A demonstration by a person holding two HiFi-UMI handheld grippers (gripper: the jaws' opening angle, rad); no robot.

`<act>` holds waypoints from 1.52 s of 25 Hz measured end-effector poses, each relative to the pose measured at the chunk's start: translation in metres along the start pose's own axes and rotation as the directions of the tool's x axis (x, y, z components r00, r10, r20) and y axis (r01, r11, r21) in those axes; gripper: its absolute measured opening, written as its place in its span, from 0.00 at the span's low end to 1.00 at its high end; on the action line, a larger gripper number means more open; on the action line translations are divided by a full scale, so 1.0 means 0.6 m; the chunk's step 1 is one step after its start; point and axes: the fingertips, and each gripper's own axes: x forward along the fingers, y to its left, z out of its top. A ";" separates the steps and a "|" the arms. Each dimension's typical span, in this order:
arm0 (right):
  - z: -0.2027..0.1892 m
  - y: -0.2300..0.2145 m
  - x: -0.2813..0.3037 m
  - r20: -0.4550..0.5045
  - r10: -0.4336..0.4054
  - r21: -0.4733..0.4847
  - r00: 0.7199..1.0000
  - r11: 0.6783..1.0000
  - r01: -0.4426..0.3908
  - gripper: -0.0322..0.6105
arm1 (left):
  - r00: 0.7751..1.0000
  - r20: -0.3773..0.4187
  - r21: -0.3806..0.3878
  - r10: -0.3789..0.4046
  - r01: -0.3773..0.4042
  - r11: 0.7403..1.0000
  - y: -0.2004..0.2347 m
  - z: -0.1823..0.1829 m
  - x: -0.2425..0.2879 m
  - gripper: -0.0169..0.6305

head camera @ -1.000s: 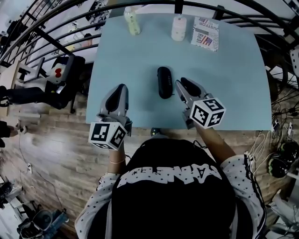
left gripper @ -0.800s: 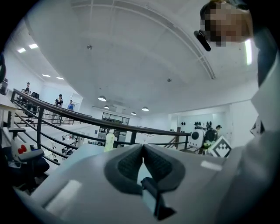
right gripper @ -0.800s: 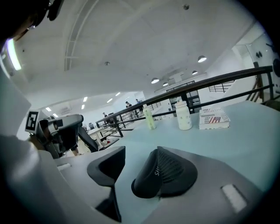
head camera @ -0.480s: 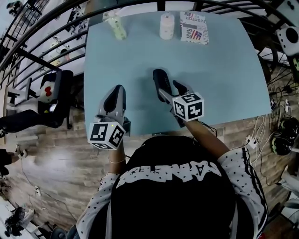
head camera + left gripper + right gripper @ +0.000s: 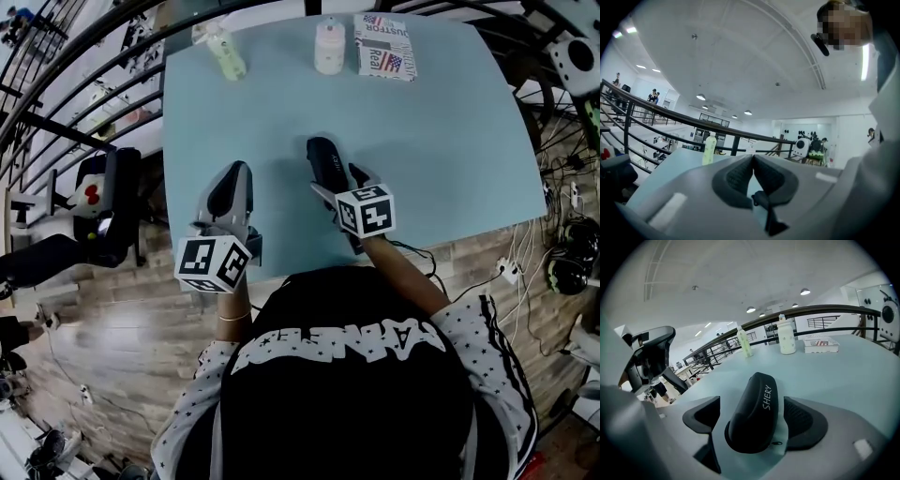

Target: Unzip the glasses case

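The fingers (image 5: 801, 420) of my right gripper (image 5: 751, 420) stand apart and are opening wider, with the near end of the glasses case (image 5: 752, 413) lying between them. Neither pad presses on it, and a sliver of bench shows on either side. The case lies flat on the bench (image 5: 450, 122), its long axis running straight away from these fingers towards the far edge, so I am looking along its length, not across it. A small dark tab (image 5: 776, 443) low on the case's near right side may be the zip pull, though I cannot be sure. On my left gripper (image 5: 753, 159) the fingers (image 5: 736, 180) are pressed together with nothing between them, pointing out over bare bench. From the head view the left gripper (image 5: 230, 187) sits well to the left of the case (image 5: 323, 161), while the right gripper (image 5: 339, 183) straddles it. I judge the right hand far better placed to steady the case.
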 end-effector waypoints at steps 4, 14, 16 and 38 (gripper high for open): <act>-0.018 -0.012 0.011 -0.043 -0.043 -0.027 0.998 0.999 0.042 0.71 | 1.000 -0.005 -0.003 -0.016 0.016 1.000 0.000 0.000 0.007 0.03; -0.026 -0.002 0.042 -0.078 -0.043 -0.023 0.996 0.999 0.041 0.73 | 1.000 -0.012 -0.021 0.003 -0.003 1.000 0.028 -0.007 0.009 0.03; -0.031 -0.006 0.047 -0.087 -0.054 -0.022 0.995 0.998 0.053 0.73 | 1.000 -0.010 -0.024 0.011 -0.011 1.000 0.032 -0.009 0.000 0.03; -0.022 -0.005 -0.005 0.005 -0.016 0.009 1.000 1.000 0.016 0.62 | 0.998 -0.055 -0.058 0.007 -0.011 0.998 0.011 -0.033 -0.037 0.03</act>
